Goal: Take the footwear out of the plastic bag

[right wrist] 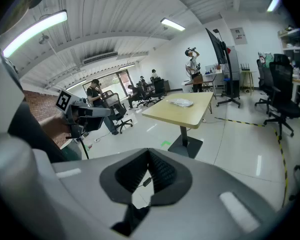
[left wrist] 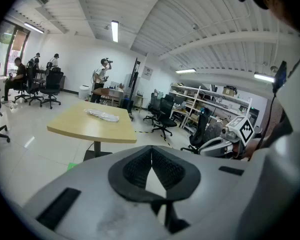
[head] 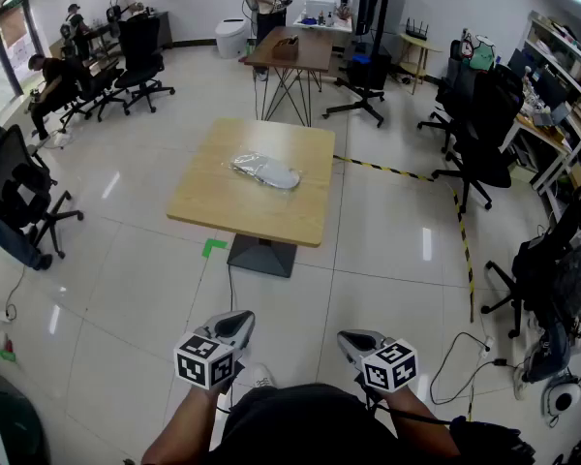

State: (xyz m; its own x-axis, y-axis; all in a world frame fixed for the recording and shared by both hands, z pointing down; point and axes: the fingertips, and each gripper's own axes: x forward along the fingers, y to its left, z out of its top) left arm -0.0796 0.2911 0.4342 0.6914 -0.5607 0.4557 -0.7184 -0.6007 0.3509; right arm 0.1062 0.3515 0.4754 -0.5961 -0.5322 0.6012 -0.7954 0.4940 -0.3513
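Observation:
A clear plastic bag with pale footwear inside (head: 265, 171) lies flat near the middle of a light wooden table (head: 223, 206), some way ahead of me. My left gripper (head: 237, 321) and right gripper (head: 352, 339) are held low, close to my body and well short of the table. Both are shut with nothing between the jaws. In the left gripper view the bag (left wrist: 104, 115) shows small on the table (left wrist: 85, 129) beyond my shut left gripper (left wrist: 151, 156). The right gripper view shows the bag (right wrist: 181, 102) far past my shut right gripper (right wrist: 149, 170).
Black office chairs stand at the left (head: 19, 197) and right (head: 479, 134). Yellow-black tape (head: 462, 240) runs along the floor right of the table. A green marker (head: 213, 247) lies by the table base. A second table (head: 292, 51) stands behind. People sit at the far left (head: 53, 80).

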